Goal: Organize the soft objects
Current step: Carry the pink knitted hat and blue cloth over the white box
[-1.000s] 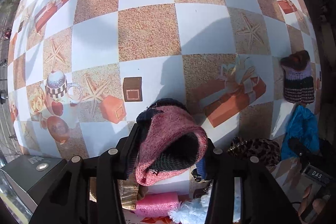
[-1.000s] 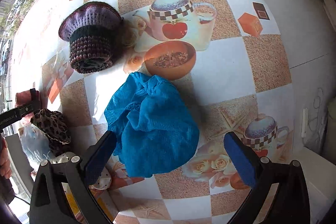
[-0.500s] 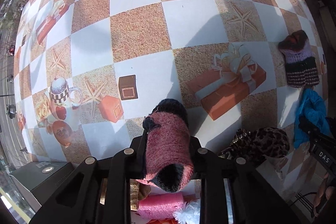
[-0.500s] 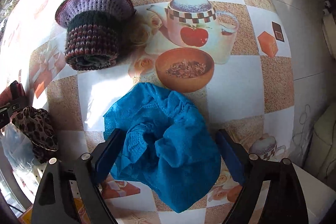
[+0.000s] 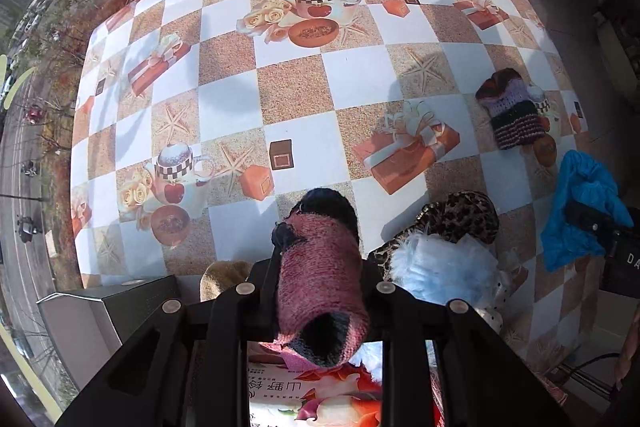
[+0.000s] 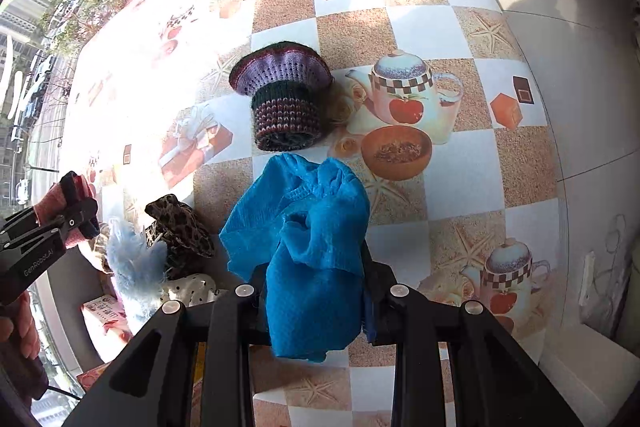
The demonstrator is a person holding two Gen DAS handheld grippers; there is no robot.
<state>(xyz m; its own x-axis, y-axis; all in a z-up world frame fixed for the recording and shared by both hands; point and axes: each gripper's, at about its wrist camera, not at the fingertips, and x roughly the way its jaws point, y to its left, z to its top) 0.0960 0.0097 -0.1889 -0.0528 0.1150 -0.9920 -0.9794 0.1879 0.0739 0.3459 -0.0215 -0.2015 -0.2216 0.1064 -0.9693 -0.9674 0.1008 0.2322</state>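
My left gripper point(image 5: 320, 259) is shut on a pink and black knitted piece point(image 5: 320, 291), which hangs lifted above the checked tablecloth point(image 5: 360, 75). From the right wrist view that gripper point(image 6: 76, 211) shows at the far left with the pink knit in it. My right gripper point(image 6: 314, 291) has its jaws closing tight on a bright blue cloth point(image 6: 304, 219); the pads press its bunched lower part and the rest drapes forward. The blue cloth point(image 5: 580, 211) also appears at the right edge of the left wrist view.
A purple striped knit hat point(image 6: 284, 99) lies beyond the blue cloth. A leopard-print piece point(image 6: 180, 231), a pale blue fluffy piece point(image 6: 136, 263) and a white dotted piece point(image 6: 192, 287) are heaped near the table's front edge. A flower-printed box point(image 5: 320, 399) and a grey box point(image 5: 120, 307) sit below.
The right jaws came together on the blue cloth and lifted it. The left gripper tightened on the pink knit and rose with it; the table looks farther away in both views.
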